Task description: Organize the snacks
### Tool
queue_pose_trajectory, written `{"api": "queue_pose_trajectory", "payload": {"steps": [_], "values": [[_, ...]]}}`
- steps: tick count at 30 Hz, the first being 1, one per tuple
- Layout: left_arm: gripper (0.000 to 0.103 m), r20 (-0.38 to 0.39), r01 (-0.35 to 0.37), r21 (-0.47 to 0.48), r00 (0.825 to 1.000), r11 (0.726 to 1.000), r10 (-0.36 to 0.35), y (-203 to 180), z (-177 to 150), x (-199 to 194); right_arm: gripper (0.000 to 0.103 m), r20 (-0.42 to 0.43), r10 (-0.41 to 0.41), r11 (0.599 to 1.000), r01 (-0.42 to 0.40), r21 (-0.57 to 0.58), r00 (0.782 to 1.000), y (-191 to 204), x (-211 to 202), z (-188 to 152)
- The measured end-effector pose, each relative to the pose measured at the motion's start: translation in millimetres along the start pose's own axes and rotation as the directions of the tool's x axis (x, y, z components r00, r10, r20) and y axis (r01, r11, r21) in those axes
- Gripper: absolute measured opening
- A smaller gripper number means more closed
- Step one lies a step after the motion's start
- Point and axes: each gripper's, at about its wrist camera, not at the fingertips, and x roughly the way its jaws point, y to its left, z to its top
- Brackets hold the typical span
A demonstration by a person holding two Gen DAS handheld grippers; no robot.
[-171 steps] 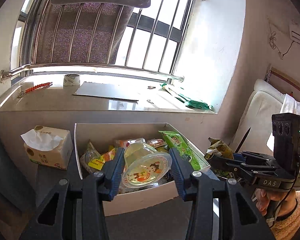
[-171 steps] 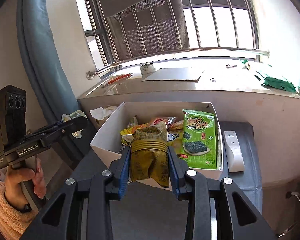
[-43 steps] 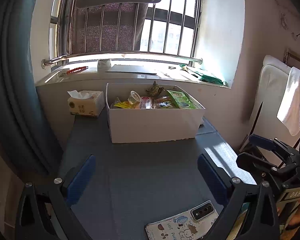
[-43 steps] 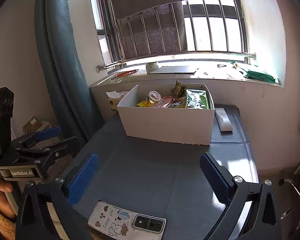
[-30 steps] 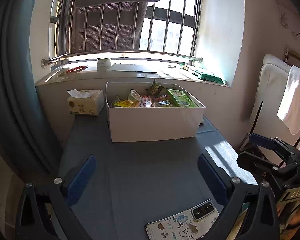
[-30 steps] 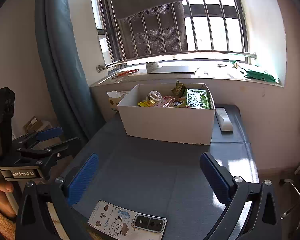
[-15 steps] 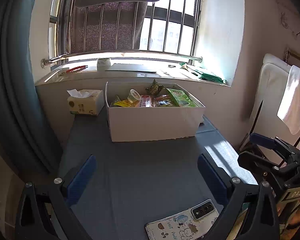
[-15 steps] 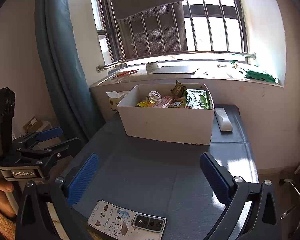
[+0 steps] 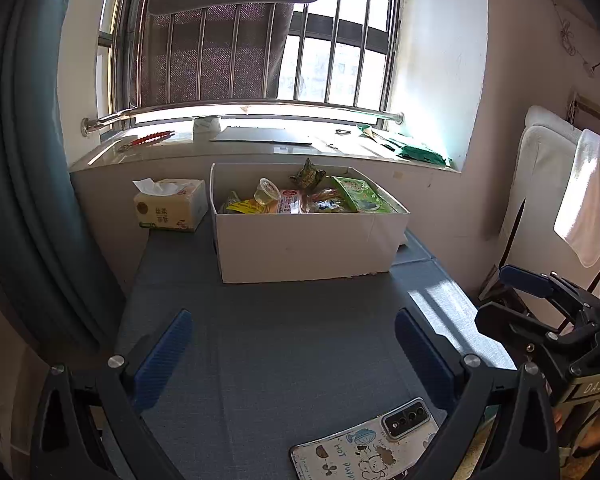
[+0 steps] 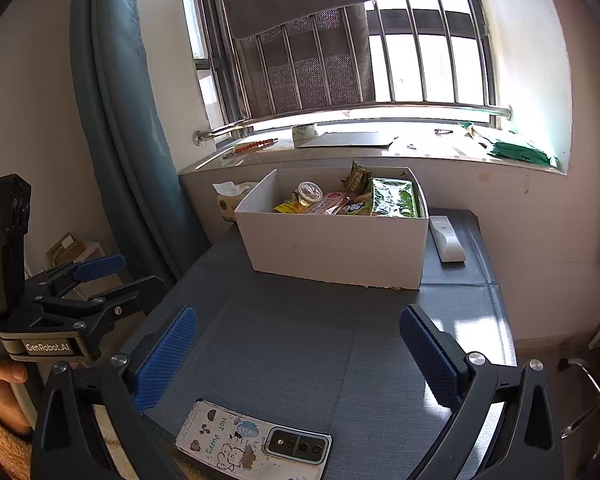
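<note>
White cardboard is what holds the task's things now: the snacks [image 9: 300, 200] lie together inside the open box [image 9: 308, 248], which stands at the far end of the grey table [image 9: 280, 340], just below the window sill [image 9: 260, 148]. We hold both tools back at the near edge, well apart from the box. Our left gripper [image 9: 292, 344] has its jaws spread wide with nothing between them, and our right gripper [image 10: 296, 344] is the same, wide and empty. We judge that we keep them like this because no snack is left on the table surface; the sorting seems finished or nearly so.

The box has its long axis running across the table, parallel to the sill, with one long wall facing us. Inside, the green packet [image 10: 394, 198] lies at the right end, and its long side points away from us, toward the window. The clear jelly cup [image 10: 310, 192] is tilted, its lid turned toward us. A dark crumpled bag [image 10: 356, 178] stands up at the back above the rim.

A tissue pack [image 9: 168, 206] sits just beside the box on its left, a white remote [image 10: 446, 236] on its right, and a phone [image 10: 256, 444] lies at the near edge between our fingers.
</note>
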Motion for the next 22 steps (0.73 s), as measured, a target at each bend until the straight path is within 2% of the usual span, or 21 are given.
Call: {"api": "queue_pose_trajectory", "payload": {"steps": [22], "values": [[0.103,-0.002,0.003,-0.004,1.0,1.0,-0.003,0.1,-1.4,0.6,0.103,-0.007,0.002,1.0,-0.002,-0.009,1.0,0.6,0.9,-1.1]]}}
